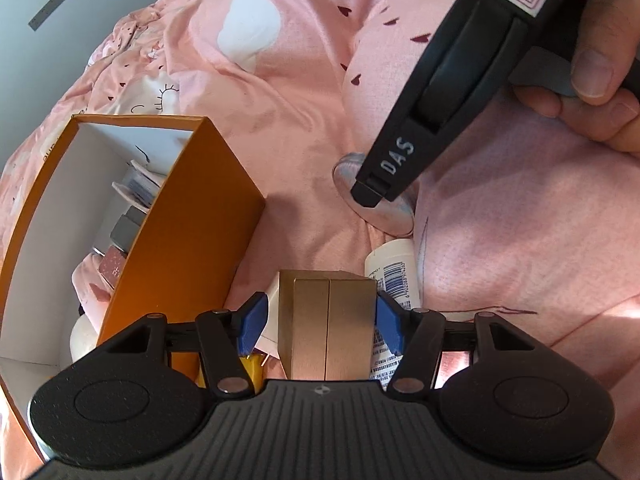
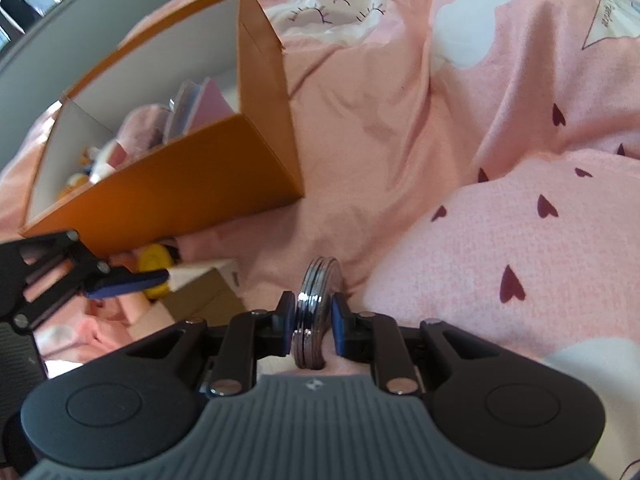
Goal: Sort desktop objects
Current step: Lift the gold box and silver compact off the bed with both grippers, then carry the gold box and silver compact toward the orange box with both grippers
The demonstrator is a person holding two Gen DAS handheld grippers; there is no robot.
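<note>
My left gripper (image 1: 318, 320) is shut on a gold rectangular box (image 1: 330, 320), its blue pads against the box's two sides, just right of the orange storage box (image 1: 188, 240). My right gripper (image 2: 313, 320) is shut on a round silver compact (image 2: 316, 300) held on edge above the pink bedding. In the left wrist view the same compact (image 1: 394, 216) shows under the right gripper's black finger (image 1: 374, 194). In the right wrist view the left gripper's blue fingertip (image 2: 128, 282) touches the gold box (image 2: 204, 292) below the orange box (image 2: 180, 188).
The orange box has white inner walls and holds several small items (image 1: 128, 216). A white barcoded tube (image 1: 394, 276) lies beside the gold box. A yellow round object (image 2: 154, 260) lies by the orange box. Rumpled pink bedding (image 2: 460, 160) covers everything; a grey wall (image 1: 40, 20) is behind.
</note>
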